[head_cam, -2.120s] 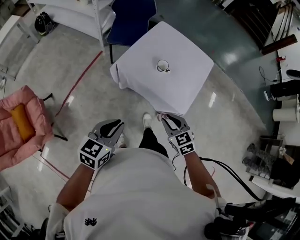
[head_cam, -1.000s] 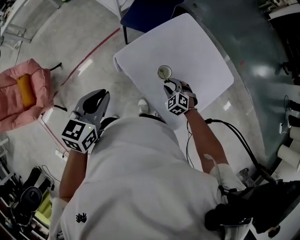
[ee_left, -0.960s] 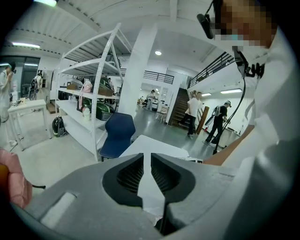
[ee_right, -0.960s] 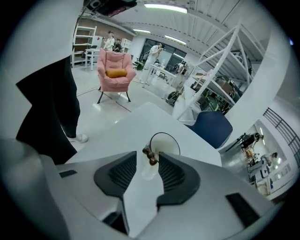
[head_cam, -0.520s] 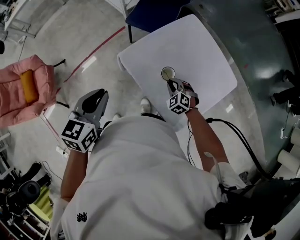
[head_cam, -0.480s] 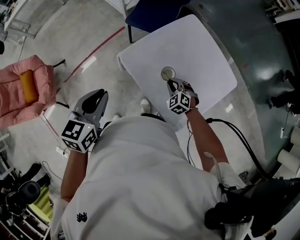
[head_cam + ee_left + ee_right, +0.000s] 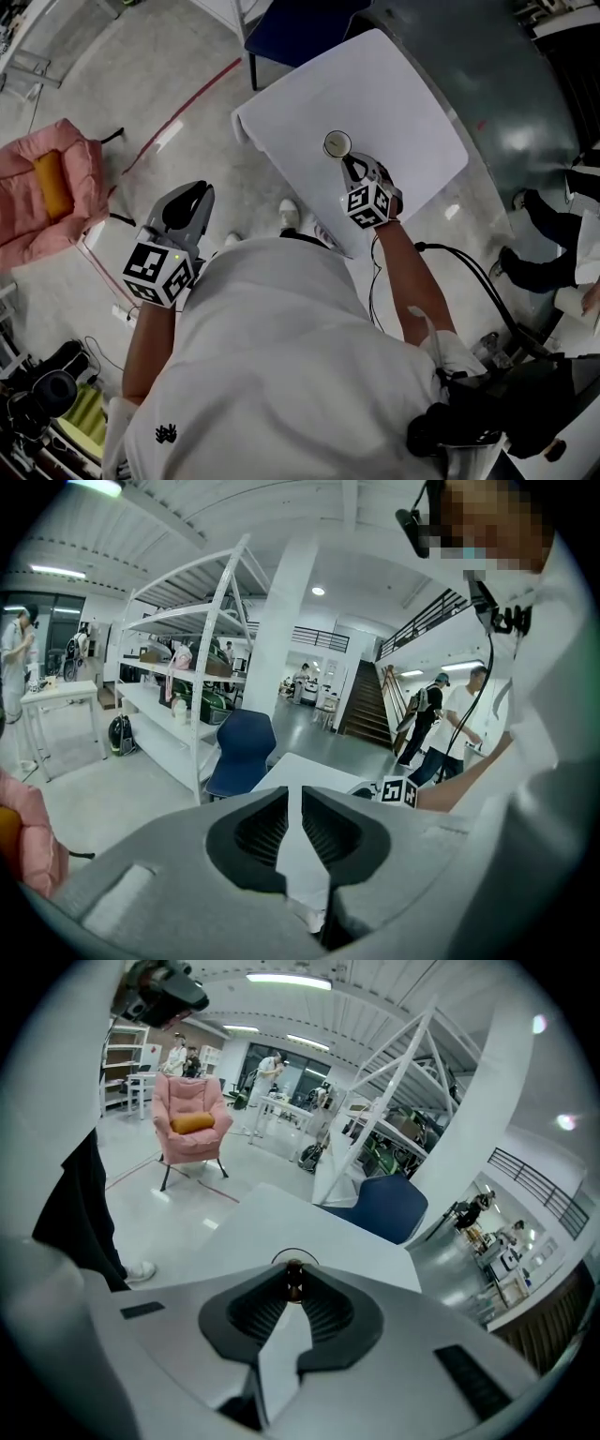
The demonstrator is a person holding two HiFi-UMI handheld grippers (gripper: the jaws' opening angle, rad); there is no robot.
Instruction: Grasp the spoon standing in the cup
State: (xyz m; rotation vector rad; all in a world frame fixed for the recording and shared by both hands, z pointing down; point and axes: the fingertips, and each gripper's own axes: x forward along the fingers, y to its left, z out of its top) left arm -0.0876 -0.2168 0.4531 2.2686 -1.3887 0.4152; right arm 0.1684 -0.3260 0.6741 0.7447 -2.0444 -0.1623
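- No legible words, numbers, brand names or signs in any view.
- Marker cube [image 7: 157, 274] of the left gripper [image 7: 192, 192]: black-and-white square code patterns on its faces; no letters or digits.
- Marker cube [image 7: 368, 205] of the right gripper [image 7: 347, 161]: same kind of square code patterns, also seen in the left gripper view; nothing readable.
- Small dark emblem [image 7: 164, 433] on the back of the person's white shirt [image 7: 281, 375]: a graphic mark, too small to tell any lettering.

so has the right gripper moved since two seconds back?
Yes. Right gripper went from off the table's near corner forward to the cup, now shut on the spoon.
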